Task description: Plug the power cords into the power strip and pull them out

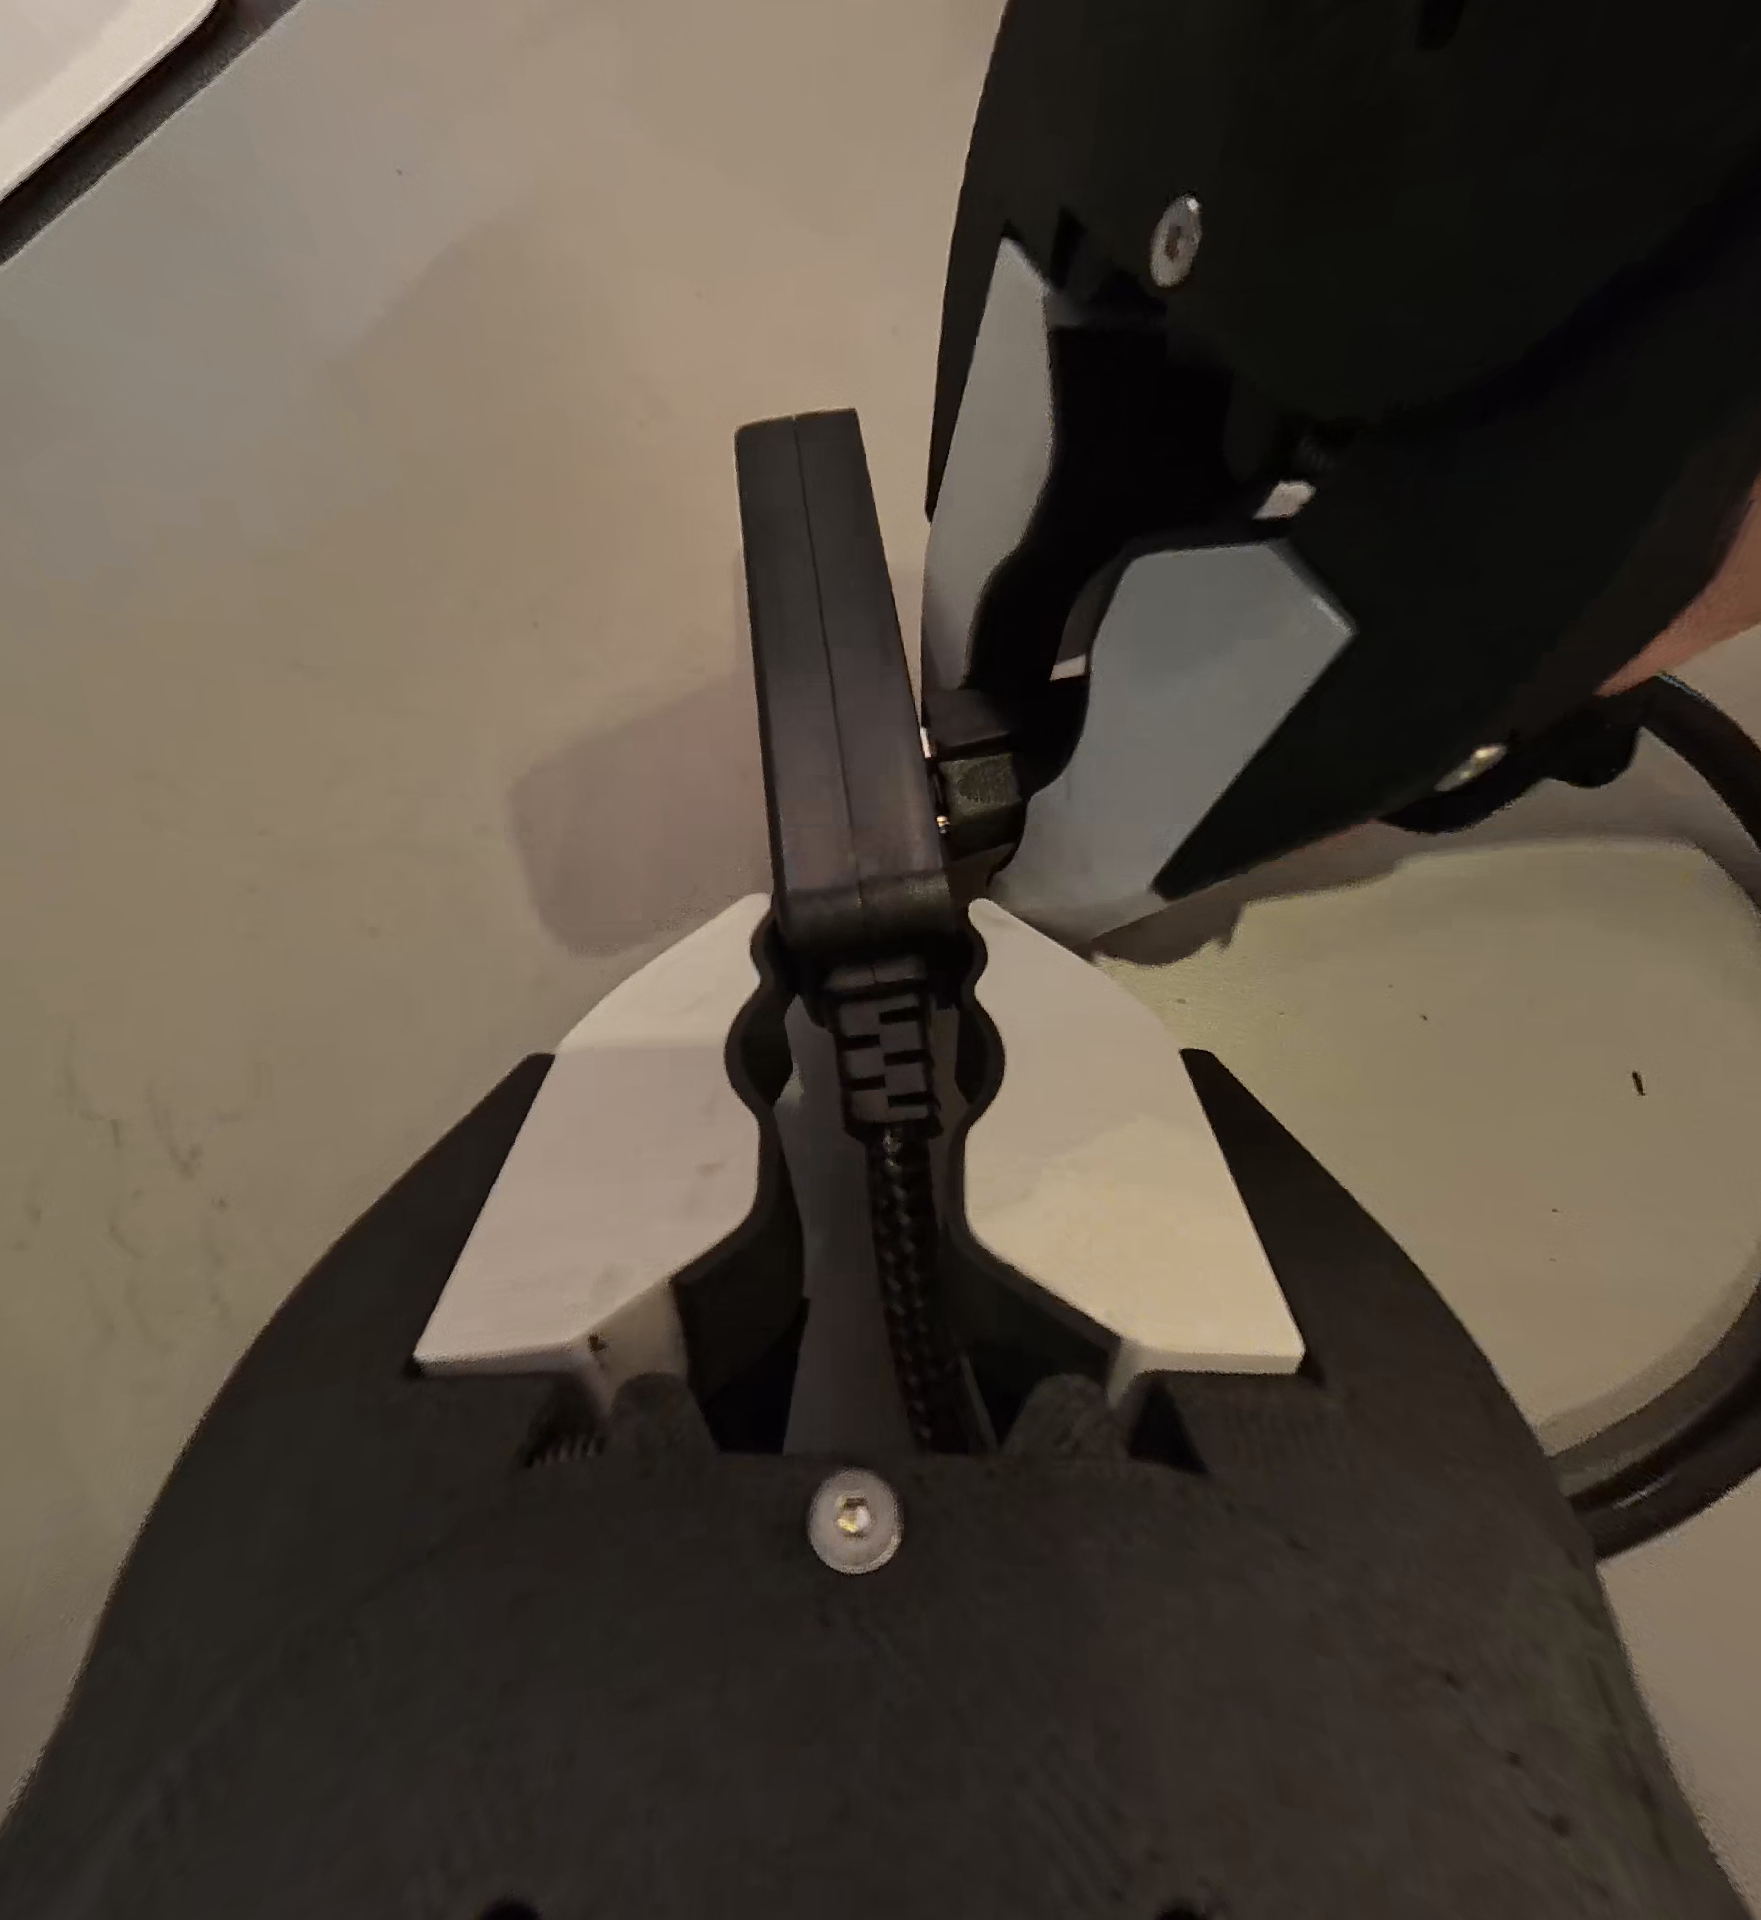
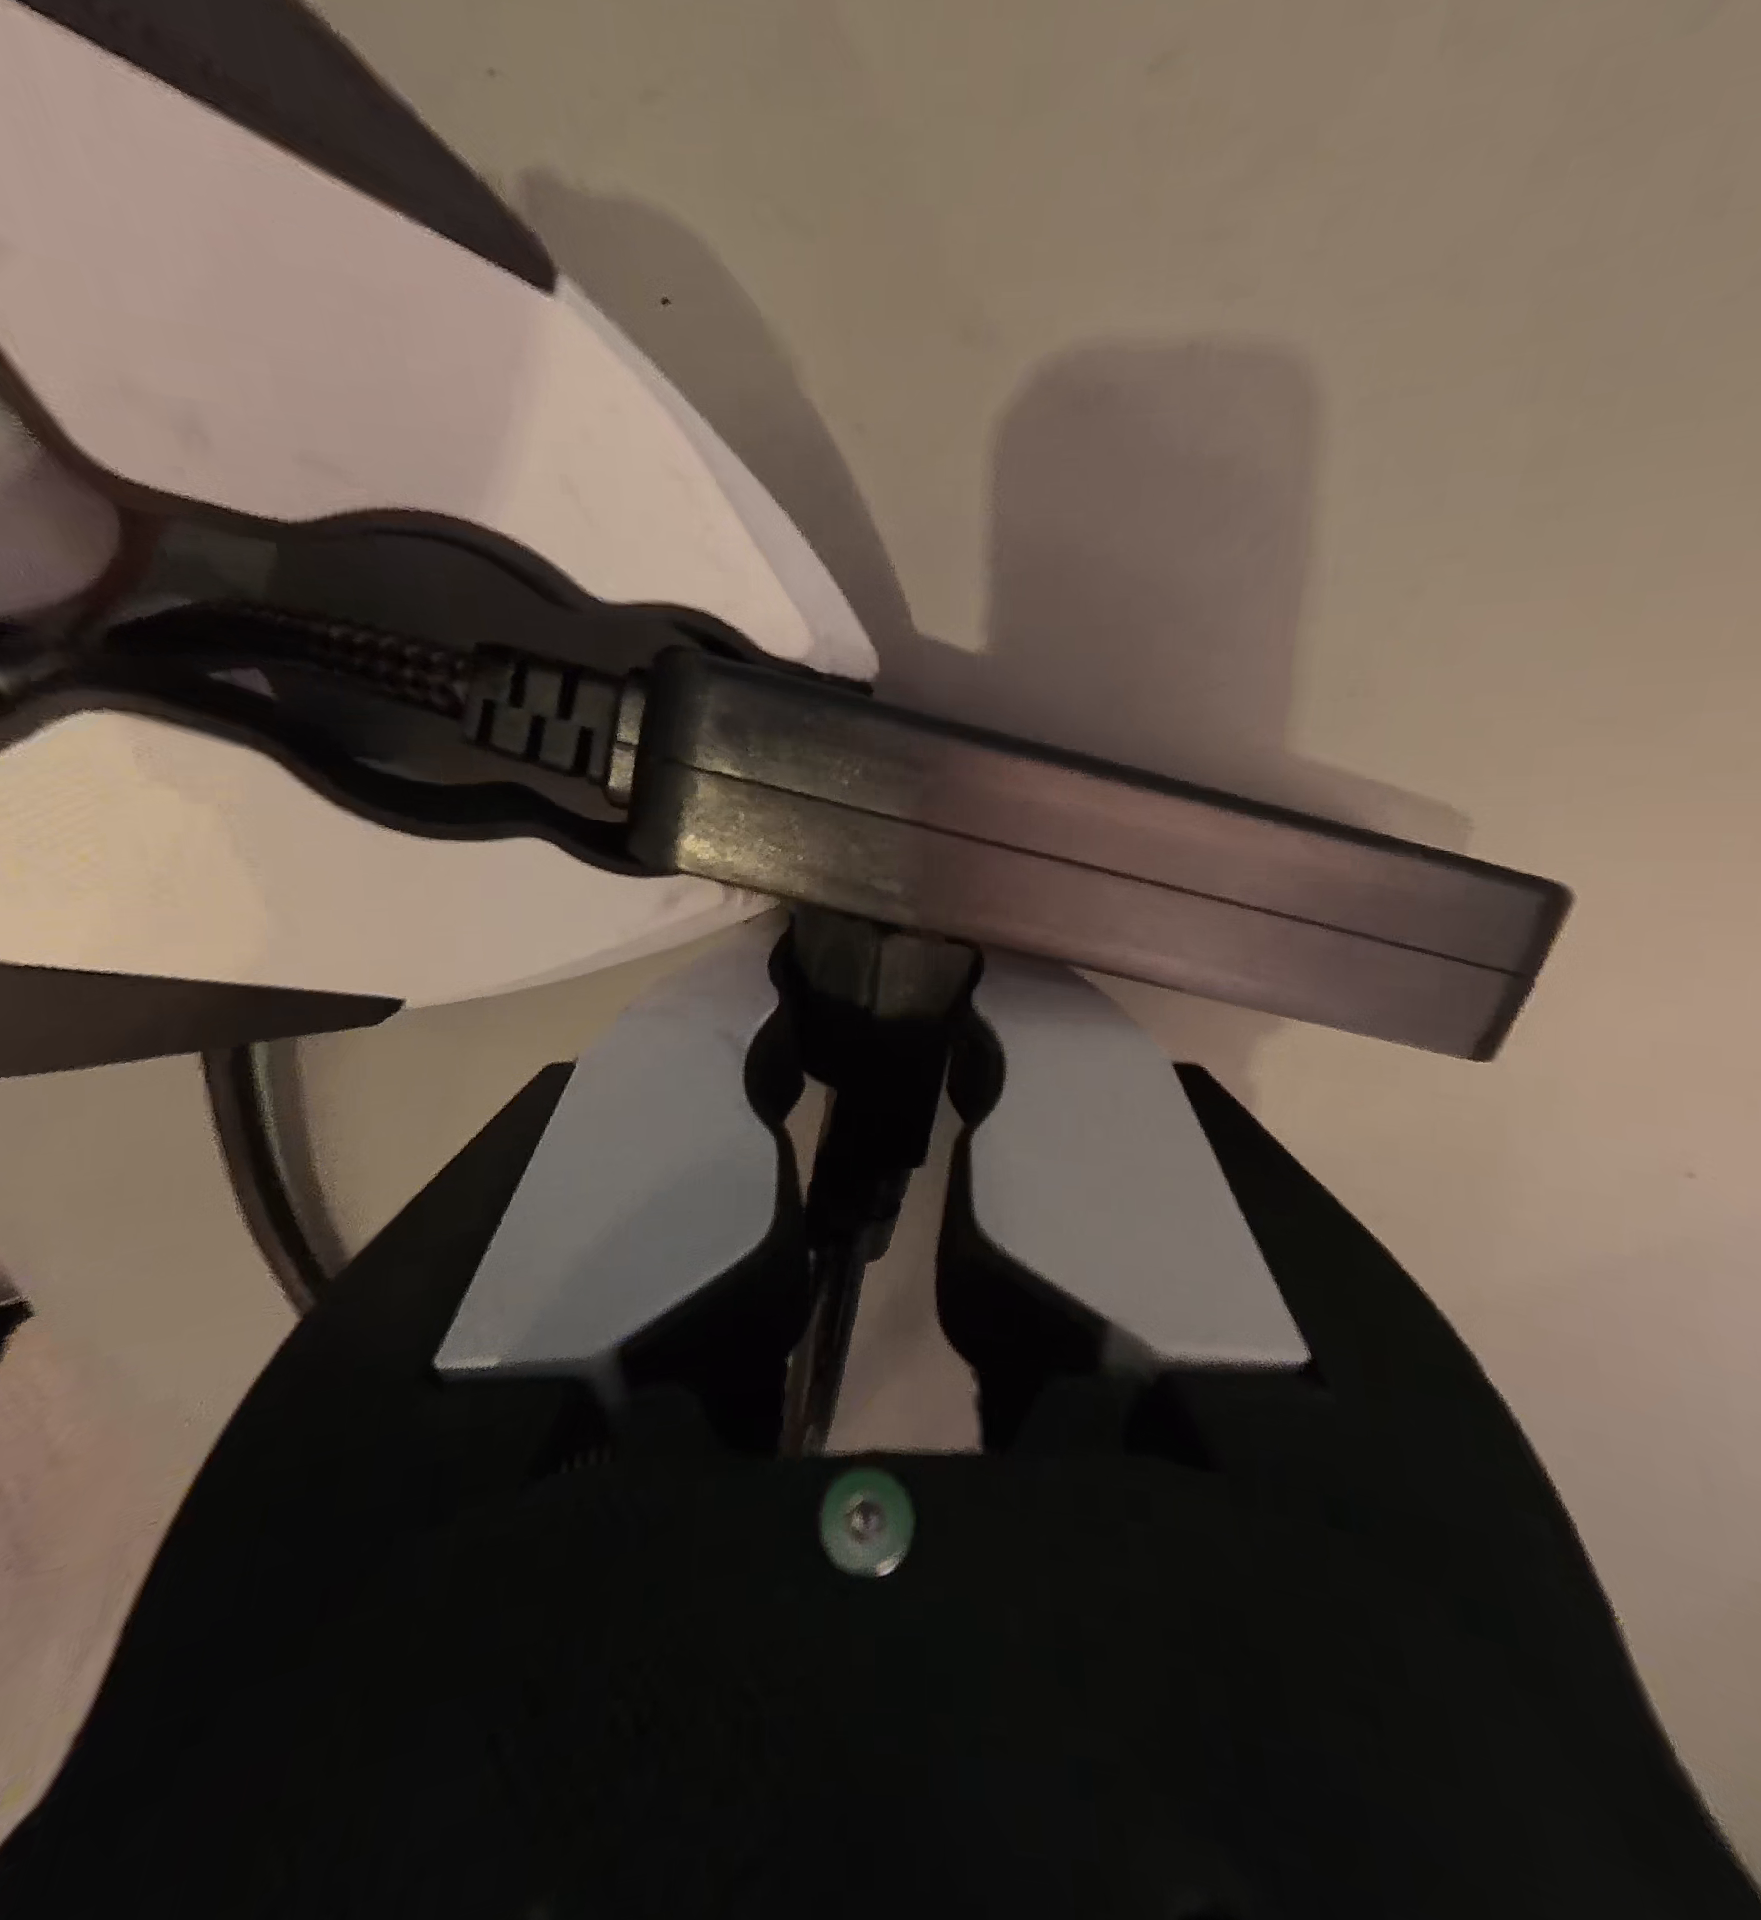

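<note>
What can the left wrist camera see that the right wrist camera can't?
Only the left view shows a person's hand and the big loop of black cable on the table. Only the right view shows the power strip's long side and its shadow. Both show the left gripper holding the strip's cable end and the right gripper holding a plug against the strip.

Slim black power strip (image 1: 834, 665), braided cord (image 1: 907, 1288) trailing from its near end, standing on edge above the table, black plug (image 1: 975, 774) sitting against its right face.
</note>
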Available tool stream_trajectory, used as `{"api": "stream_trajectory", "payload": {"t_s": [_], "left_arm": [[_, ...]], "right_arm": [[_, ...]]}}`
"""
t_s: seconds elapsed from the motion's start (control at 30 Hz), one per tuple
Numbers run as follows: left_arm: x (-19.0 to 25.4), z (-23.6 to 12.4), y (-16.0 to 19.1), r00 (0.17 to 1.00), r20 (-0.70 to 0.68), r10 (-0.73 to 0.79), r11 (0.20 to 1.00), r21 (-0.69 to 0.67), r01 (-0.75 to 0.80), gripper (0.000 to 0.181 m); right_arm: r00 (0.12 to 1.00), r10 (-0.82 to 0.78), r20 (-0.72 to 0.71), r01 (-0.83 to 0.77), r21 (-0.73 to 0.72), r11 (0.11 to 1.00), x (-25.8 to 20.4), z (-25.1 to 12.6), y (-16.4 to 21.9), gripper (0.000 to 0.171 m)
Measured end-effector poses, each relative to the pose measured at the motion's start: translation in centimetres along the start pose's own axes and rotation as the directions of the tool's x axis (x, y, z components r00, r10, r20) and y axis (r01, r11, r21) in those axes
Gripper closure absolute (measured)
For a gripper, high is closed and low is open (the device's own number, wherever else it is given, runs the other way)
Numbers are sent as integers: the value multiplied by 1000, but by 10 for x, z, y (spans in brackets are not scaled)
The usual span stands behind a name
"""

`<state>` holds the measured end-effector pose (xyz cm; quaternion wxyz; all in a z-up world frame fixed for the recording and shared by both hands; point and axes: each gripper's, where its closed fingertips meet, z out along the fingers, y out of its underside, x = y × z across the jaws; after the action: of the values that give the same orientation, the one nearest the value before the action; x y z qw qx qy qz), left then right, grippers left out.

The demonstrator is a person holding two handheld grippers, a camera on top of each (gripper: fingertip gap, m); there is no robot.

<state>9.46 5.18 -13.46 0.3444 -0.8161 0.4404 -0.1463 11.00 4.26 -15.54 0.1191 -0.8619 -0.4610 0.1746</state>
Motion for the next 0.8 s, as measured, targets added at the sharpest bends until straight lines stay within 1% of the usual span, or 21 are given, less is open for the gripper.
{"api": "stream_trajectory", "payload": {"t_s": [0.07, 0.1, 0.13, 0.17, 0.27, 0.3, 0.43, 0.5, 0.57, 0.6, 0.7, 0.8], "left_arm": [[0, 2, 1, 1000, -13, -5, 1000, 22, 5, 154], [-3, 2, 1, 1000, 5, -3, 999, 35, 2, 147], [-8, 1, 1, 999, 36, 8, 999, 44, -10, 136], [-10, 1, 1, 998, 51, 20, 999, 44, -22, 131], [0, 5, 4, 999, -20, 47, 999, -16, -48, 149], [3, 6, 3, 997, -34, 66, 998, -11, -67, 154], [3, 7, 1, 989, -15, 150, 989, -12, -150, 153], [3, 6, 0, 994, -36, 99, 995, 34, -97, 154], [5, 4, -1, 994, -106, 18, 997, 77, -10, 153], [5, 3, -1, 991, -132, -3, 997, 76, 13, 153], [3, 2, -2, 994, -99, 38, 997, 67, -32, 154], [4, 1, -2, 993, -102, 51, 997, 68, -44, 154]], "right_arm": [[999, -26, -25, 27, 24, 999, 1, 1, 0, 147], [999, -40, -33, 41, 41, 998, 0, 1, 0, 147], [997, -57, -47, 60, 56, 997, 0, 1, 0, 147], [995, -69, -68, 73, 64, 995, 1, 1, 0, 147], [978, -142, -153, 152, 57, 987, 2, 2, 1, 147], [975, -147, -167, 160, 67, 985, 3, 2, 1, 146], [967, -150, -206, 179, 134, 975, 5, 1, 1, 145], [960, -161, -228, 205, 185, 961, 5, -1, -1, 145], [949, -193, -249, 254, 238, 938, 4, -3, -3, 145], [943, -201, -266, 269, 253, 929, 3, -4, -3, 146], [918, -215, -333, 315, 281, 907, 5, -4, -4, 146], [889, -229, -396, 359, 295, 885, 6, -7, -3, 148]]}}
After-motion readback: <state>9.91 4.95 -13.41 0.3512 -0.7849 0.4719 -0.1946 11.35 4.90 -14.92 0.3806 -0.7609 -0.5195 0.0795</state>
